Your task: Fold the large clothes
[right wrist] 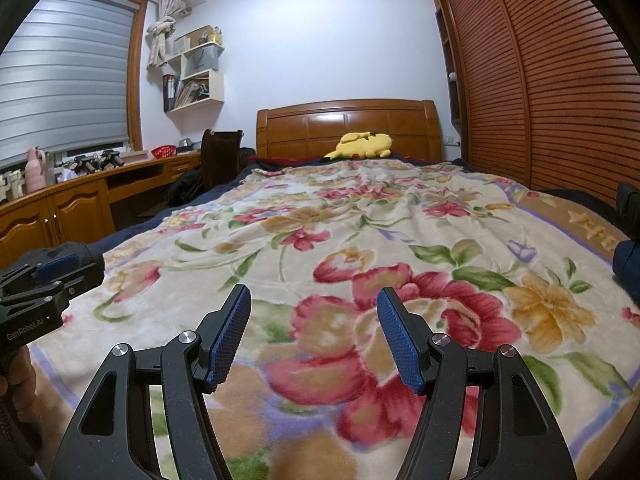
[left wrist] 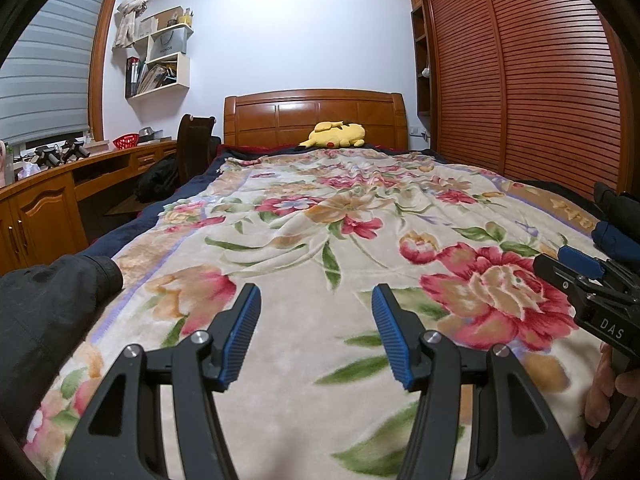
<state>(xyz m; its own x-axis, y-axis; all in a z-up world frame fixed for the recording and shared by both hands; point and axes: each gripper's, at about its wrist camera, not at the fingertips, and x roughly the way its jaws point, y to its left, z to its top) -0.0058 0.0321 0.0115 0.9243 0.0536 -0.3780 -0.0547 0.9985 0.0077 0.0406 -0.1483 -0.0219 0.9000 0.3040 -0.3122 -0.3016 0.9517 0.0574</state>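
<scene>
The clothes are hard to find here. The only dark pieces of cloth that could be clothes lie at the edges of the bed. One dark piece (left wrist: pixel 52 304) rests at the left edge, near the foot. It looks thick and a bit rough, and it has a rolled hem. A blue bundle (left wrist: pixel 614 240) sits at the right edge with something black behind it. It is not clear what kind of clothes these are.

The big flower blanket (left wrist: pixel 320 208) covers almost the whole bed. It is cream with red, orange and green flowers, and it looks soft and fuzzy. It lies mostly flat, with a few soft wrinkles in the middle. That probably gives a smooth place to spread clothes out for folding.

The left gripper (left wrist: pixel 316 330) hangs over the foot of the bed with its jaws apart and nothing between them. The right gripper (right wrist: pixel 314 330) is just beside it, also released and empty. Both point a little down at the blanket, so they seem ready to start.

A yellow plush toy (left wrist: pixel 338 134) lies at the head of the bed.
</scene>
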